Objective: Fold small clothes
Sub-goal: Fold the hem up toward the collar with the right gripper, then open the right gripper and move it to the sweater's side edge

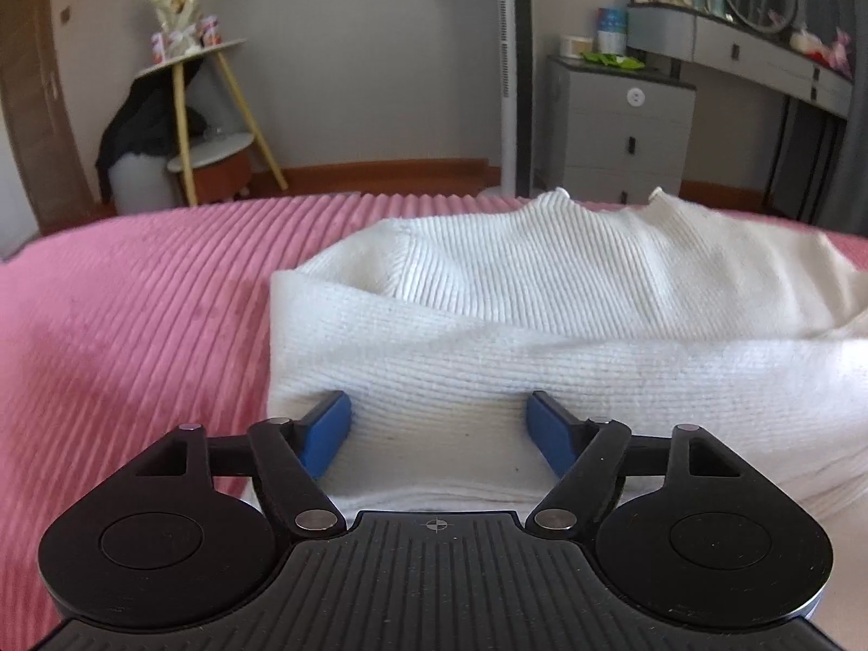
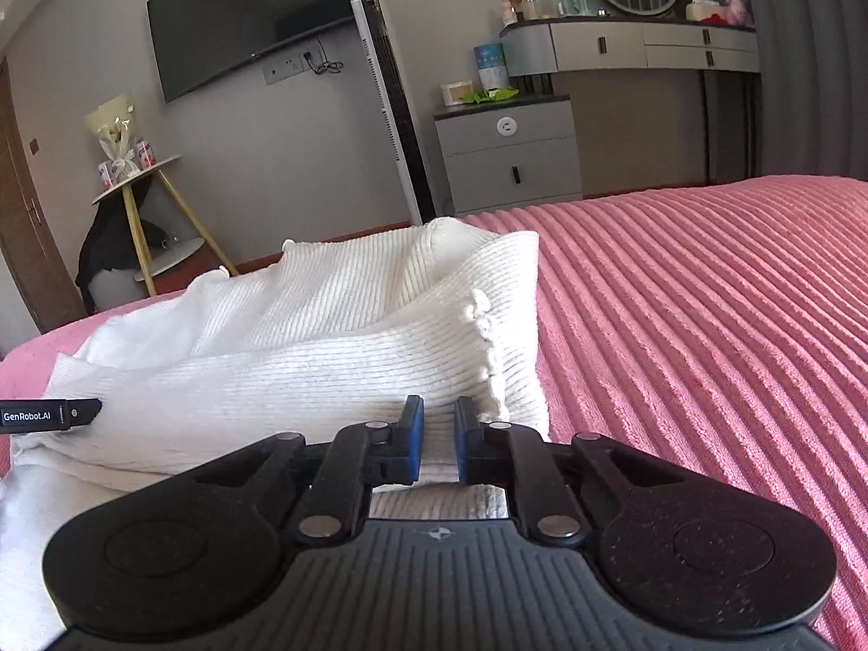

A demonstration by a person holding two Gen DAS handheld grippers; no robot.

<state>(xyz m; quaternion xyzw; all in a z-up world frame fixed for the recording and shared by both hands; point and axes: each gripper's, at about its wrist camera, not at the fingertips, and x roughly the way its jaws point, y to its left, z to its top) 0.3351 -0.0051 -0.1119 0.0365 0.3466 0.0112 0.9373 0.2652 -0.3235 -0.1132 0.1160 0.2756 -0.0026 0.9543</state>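
A white ribbed knit sweater lies folded over itself on the pink ribbed bedspread. The left claw stands wide over the sweater's near edge, its blue pads on either side of the fabric without pressing it. The right claw is drawn in narrow at the sweater's near right corner, beside a knobbly trim; whether it pinches the knit I cannot tell.

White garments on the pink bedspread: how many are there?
1: a white ribbed knit top, partly folded, lying on the pink bedspread just ahead of both tongs. Something smaller could be hidden beneath its folds.
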